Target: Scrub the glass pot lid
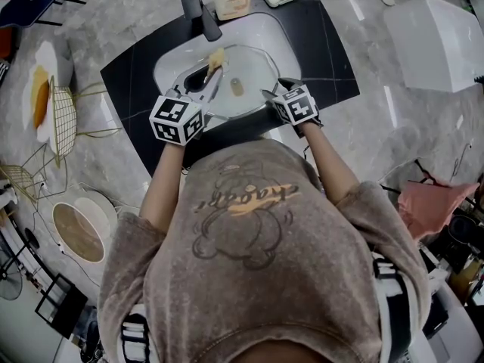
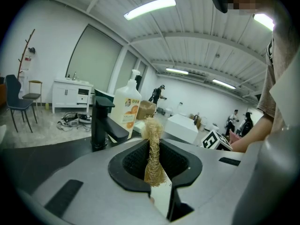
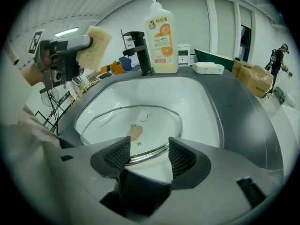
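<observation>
The glass pot lid [image 1: 240, 70] lies flat in the white sink basin [image 1: 170, 65], its tan knob [image 3: 135, 133] pointing up. My left gripper [image 1: 206, 78] hovers over the lid's left side, shut on a straw-coloured loofah scrubber [image 2: 152, 153]; the scrubber [image 3: 96, 39] stands clear of the lid. At the lid's near right edge is my right gripper [image 3: 149, 156], open. The lid's metal rim [image 3: 145, 154] shows in the gap between the pads, and neither pad presses on it.
A black faucet [image 3: 140, 50], an orange-labelled soap bottle [image 3: 161, 34] and a white soap dish [image 3: 206, 68] stand behind the basin on the black counter [image 1: 325, 44]. A white box [image 1: 435, 40] sits to the right, and wire chairs [image 1: 64, 119] are on the left.
</observation>
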Available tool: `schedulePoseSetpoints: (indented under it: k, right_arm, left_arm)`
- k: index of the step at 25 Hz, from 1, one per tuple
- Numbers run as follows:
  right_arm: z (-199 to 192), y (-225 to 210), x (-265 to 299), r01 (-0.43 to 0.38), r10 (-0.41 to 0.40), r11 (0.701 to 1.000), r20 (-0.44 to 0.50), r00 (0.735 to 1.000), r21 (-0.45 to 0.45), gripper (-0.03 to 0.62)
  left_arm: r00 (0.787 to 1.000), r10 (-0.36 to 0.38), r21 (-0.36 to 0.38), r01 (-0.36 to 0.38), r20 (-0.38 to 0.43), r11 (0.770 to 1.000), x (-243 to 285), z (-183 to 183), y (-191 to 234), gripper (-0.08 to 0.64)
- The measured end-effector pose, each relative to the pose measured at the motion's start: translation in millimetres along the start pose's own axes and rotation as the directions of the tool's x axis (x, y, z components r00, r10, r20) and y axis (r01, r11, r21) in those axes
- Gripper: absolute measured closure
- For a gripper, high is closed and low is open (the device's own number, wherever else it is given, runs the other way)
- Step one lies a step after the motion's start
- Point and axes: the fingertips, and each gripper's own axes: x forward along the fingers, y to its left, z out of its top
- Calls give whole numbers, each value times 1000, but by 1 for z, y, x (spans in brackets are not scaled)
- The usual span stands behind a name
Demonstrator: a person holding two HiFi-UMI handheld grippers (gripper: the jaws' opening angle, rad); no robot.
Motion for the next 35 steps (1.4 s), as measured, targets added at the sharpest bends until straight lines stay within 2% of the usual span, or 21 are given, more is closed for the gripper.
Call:
schedulePoseSetpoints:
  k: [8, 13, 18, 22, 24, 25, 28, 32, 35]
  right_arm:
    - [-4, 2, 3, -29, 29, 1000, -16, 999, 13, 353]
    - [-2, 4, 2, -31, 31, 999, -9, 999, 14, 371]
    - [-3, 5, 4, -41, 42, 999, -15, 999, 22, 370]
    - [-3, 3, 4, -41, 42, 999, -20, 999, 21, 370]
    - [-3, 4, 4, -42, 42, 999, -18, 999, 22, 370]
    - [-3, 4, 4, -42, 42, 999, -17, 999, 23, 370]
    - [-2, 4, 3, -46, 47, 999, -24, 999, 20, 370]
    - [1, 4, 2, -43, 44, 999, -14, 999, 25, 370]
    - [-2, 3, 4, -42, 43, 998, -11, 999, 37, 370]
  left_arm:
    - [998, -54, 11, 55, -44, 998, 21, -9, -3, 495]
    - [984, -157, 63, 163, -88, 985, 44, -9, -14, 495]
    - [974, -202, -6, 202, -107, 979, 72, -17, -11, 495]
    - [950, -243, -24, 243, -194, 970, 104, -38, -24, 495]
    - [925, -268, -4, 277, -269, 961, 119, -57, -35, 495]
    - [905, -282, 18, 304, -317, 953, 126, -68, -41, 495]
    - [828, -314, 100, 401, -465, 911, 140, -103, -55, 495]
    - [733, -295, 158, 480, -613, 863, 149, -141, -53, 495]
    - [689, -276, 176, 510, -670, 842, 154, -160, -51, 495]
